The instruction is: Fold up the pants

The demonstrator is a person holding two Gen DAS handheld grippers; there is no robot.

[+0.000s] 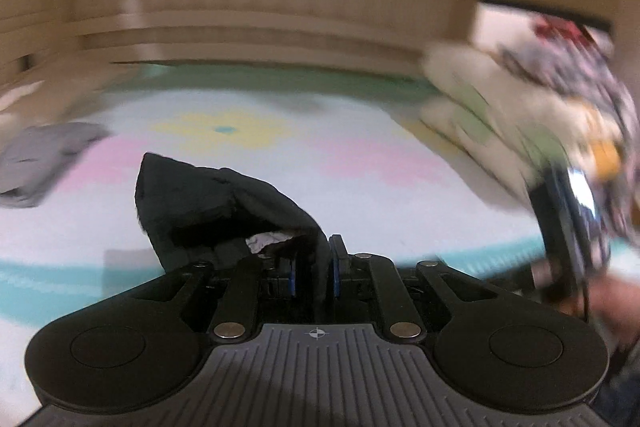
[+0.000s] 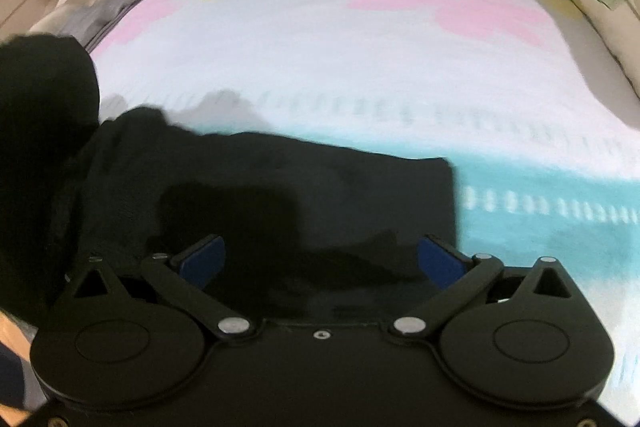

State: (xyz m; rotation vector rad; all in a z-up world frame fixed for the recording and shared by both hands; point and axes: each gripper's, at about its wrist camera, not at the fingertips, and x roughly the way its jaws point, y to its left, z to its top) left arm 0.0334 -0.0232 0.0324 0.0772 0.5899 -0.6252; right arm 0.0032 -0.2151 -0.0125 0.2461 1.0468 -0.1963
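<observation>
The pants (image 2: 280, 195) are black, soft fabric lying partly flat on a pastel flowered bedspread with a straight squared edge on the teal band, while one bunched end (image 1: 208, 203) is lifted off the surface, showing a pale label inside its folds.

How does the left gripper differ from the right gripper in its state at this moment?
The left gripper has its blue fingers close together, pinching a fold of the black pants; the right gripper has its fingers spread wide and grips nothing. The left lifts cloth off the pastel mat; the right is above pants lying flat. Both share the same black build.
</observation>
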